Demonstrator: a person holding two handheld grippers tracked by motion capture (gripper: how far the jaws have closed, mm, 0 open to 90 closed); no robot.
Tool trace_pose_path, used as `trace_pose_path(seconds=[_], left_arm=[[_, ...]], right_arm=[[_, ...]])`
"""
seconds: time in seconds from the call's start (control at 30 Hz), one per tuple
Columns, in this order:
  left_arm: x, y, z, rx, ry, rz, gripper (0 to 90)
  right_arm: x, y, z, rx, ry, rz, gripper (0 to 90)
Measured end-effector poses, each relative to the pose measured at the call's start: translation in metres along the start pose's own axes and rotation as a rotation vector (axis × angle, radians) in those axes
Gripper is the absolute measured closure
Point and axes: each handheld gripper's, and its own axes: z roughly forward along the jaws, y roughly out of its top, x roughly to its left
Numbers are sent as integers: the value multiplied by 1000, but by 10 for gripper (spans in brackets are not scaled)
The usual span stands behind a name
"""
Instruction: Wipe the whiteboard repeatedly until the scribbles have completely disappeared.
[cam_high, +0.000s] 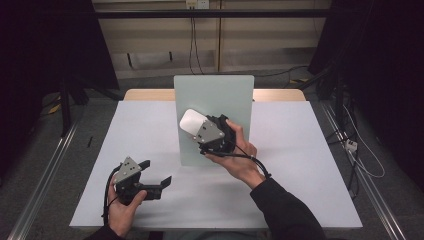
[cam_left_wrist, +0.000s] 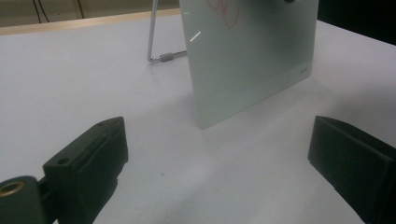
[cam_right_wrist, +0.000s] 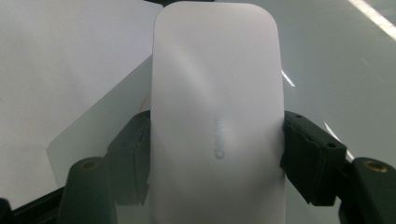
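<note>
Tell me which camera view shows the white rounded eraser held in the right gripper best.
The right gripper view: the white rounded eraser appears large there, clamped between both black jaws, with faint lettering on it. The high view shows it small over the pale green board.

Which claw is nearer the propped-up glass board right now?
The right. The right claw is at the board, holding a white eraser over its face. The left claw sits open, low over the table, in front of and left of the board, apart from it.
</note>
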Motion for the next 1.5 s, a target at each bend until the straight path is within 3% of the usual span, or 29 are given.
trace_pose_path(seconds=[0.37, 0.57, 0.7, 1.0, 1.1, 1.17, 1.5], left_arm=[[1, 0, 0, 6, 7, 15, 47], [1, 0, 0, 7, 5, 14, 47], [1, 0, 0, 5, 5, 11, 48], [0, 0, -1, 4, 6, 13, 47], [1, 0, 0, 7, 5, 14, 47], [0, 0, 0, 6, 5, 15, 48], [1, 0, 0, 7, 6, 15, 47]], right_arm=[[45, -19, 14, 54, 108, -42, 316], [58, -26, 19, 76, 156, -44, 316], [57, -26, 19, 81, 171, -53, 316], [18, -9, 5, 20, 54, 5, 316], [12, -6, 3, 8, 31, 22, 316], [14, -7, 4, 7, 25, 18, 316], [52, -20, 17, 54, 121, -29, 316]])
